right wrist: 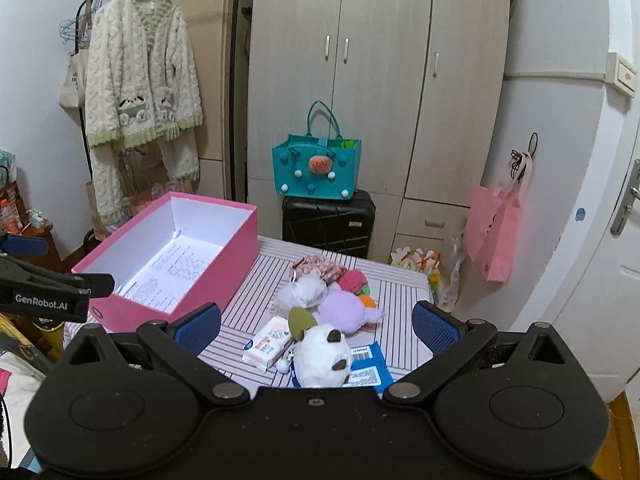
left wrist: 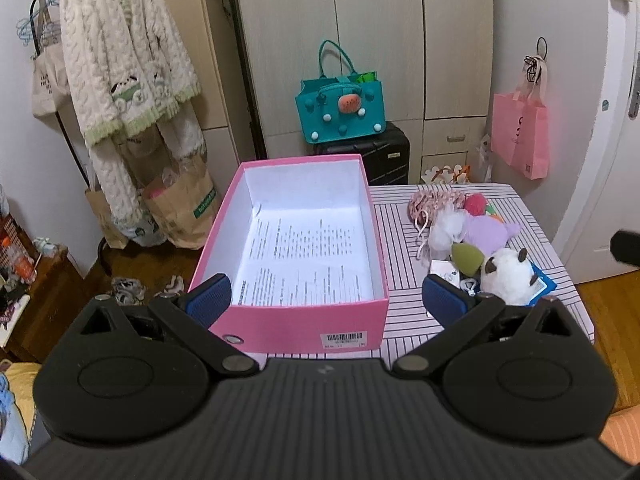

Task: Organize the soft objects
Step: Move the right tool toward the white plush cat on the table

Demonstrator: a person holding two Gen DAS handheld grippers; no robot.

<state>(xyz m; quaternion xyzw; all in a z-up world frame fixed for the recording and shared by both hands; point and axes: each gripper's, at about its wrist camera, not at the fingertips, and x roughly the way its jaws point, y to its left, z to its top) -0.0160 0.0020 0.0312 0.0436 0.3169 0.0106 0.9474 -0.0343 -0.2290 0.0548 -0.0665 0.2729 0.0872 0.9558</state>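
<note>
Left wrist view: left tongs (left wrist: 325, 298) spread wide, blue pads empty, hovering at the near end of a pink box (left wrist: 298, 322). Box open, lidless, white inside, a printed sheet (left wrist: 306, 260) flat on its floor, nothing else in it. Box resting on the striped surface (left wrist: 404, 240), near edge at 6 o'clock. Soft objects heaped at 3 o'clock of the box, apart from its wall: white plush with dark ears (left wrist: 506, 270) nearest, green teardrop sponge (left wrist: 464, 258) touching it at its 9 o'clock, lilac plush (left wrist: 486, 230) behind, white fluffy piece (left wrist: 448, 226) at 10 o'clock, pink patterned pouch (left wrist: 434, 200) and a red plush (left wrist: 476, 204) at 12 o'clock. Farther back, teal bag (left wrist: 340, 110) on a black suitcase (left wrist: 374, 156); cream cardigan (left wrist: 128, 64) hanging at 10 o'clock.

Right wrist view: right tongs (right wrist: 316, 322) spread wide, gripping nothing, poised just over the heap. White plush with dark ears (right wrist: 320, 356) directly between the pads at 6 o'clock, lying partly on a blue packet (right wrist: 370, 372). White tissue pack (right wrist: 266, 342) just beside it at 9 o'clock, green teardrop sponge (right wrist: 300, 320) touching its top. Lilac plush (right wrist: 346, 308) at 12 o'clock, white fluffy piece (right wrist: 306, 290) at 11 o'clock, pink patterned pouch (right wrist: 320, 266) and red plush (right wrist: 352, 280) beyond. Pink box (right wrist: 180, 276) at 10 o'clock on the striped surface (right wrist: 248, 304), open, holding only the printed sheet (right wrist: 168, 270). Part of the left tongs at 9 o'clock, at the frame edge.
</note>
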